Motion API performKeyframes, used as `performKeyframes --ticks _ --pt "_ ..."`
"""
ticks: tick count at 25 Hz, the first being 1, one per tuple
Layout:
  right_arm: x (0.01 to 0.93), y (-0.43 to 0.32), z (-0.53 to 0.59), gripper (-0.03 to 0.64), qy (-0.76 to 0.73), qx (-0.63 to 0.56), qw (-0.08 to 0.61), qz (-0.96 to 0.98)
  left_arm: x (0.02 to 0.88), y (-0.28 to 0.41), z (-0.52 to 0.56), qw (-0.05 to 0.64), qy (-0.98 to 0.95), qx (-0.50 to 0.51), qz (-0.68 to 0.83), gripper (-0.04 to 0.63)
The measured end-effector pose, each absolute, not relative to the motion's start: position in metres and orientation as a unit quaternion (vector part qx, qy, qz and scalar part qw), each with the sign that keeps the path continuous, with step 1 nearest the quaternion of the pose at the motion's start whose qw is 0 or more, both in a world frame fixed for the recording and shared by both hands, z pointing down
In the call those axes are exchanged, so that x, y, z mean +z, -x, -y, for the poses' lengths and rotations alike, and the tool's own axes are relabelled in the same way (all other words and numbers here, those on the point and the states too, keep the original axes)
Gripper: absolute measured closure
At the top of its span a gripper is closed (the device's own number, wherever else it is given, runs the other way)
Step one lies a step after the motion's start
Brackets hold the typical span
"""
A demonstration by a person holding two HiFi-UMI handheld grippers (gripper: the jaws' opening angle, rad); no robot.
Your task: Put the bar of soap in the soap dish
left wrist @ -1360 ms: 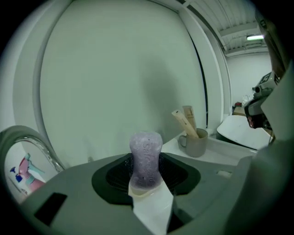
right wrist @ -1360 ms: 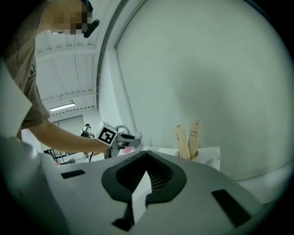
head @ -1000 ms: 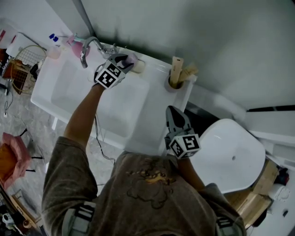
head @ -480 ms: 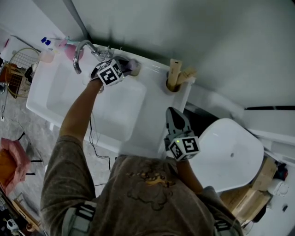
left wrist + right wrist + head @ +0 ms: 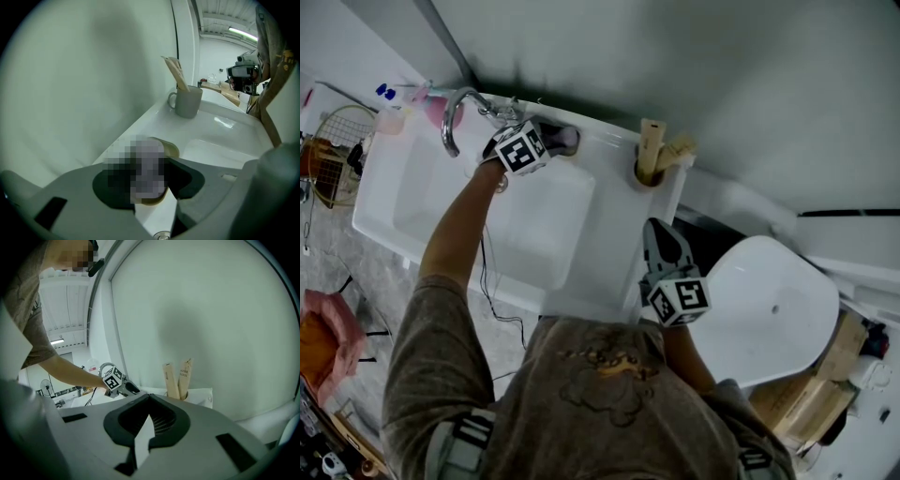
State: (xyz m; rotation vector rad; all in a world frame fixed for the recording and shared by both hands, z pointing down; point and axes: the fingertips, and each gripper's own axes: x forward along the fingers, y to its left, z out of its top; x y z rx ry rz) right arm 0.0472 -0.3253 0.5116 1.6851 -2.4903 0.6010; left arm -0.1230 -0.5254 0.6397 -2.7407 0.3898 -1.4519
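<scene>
Head view: the left claw (image 5: 546, 137) has sunk from a raised spot by the curved chrome tap (image 5: 459, 117) down to the back ledge of the white ceramic sink (image 5: 534, 225). The pale lilac bar of soap (image 5: 568, 140) rides at its tips. The right claw (image 5: 661, 230) has stayed idle over the sink's near corner.

Left gripper view: the bar sits pinched between the jaws and rests in the tan oval soap dish (image 5: 172, 149), whose rim shows behind and below it. A grey mug of flat wooden sticks (image 5: 187, 101) stands further along the ledge. Placement looks all but finished; letting go is what remains.

Right gripper view: its jaws are pressed together on nothing.
</scene>
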Motion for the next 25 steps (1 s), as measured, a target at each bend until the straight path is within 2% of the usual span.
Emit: performKeyframes --ticks 8,16,25 --pt "0.51 -0.053 0.327 0.624 -0.546 0.189 0.038 0.815 0.604 0.127 0.523 0.001 0.885 -0.433 -0.168 0.417" --pt "0.497 -0.049 0.321 0.624 -0.527 0.174 0.038 0.831 0.494 0.122 0.491 -0.013 0.921 -0.274 -0.275 0.417" --pt "0.488 -0.035 0.303 0.624 -0.492 0.157 0.05 0.855 0.407 0.141 0.403 -0.02 0.923 -0.152 -0.354 0.417"
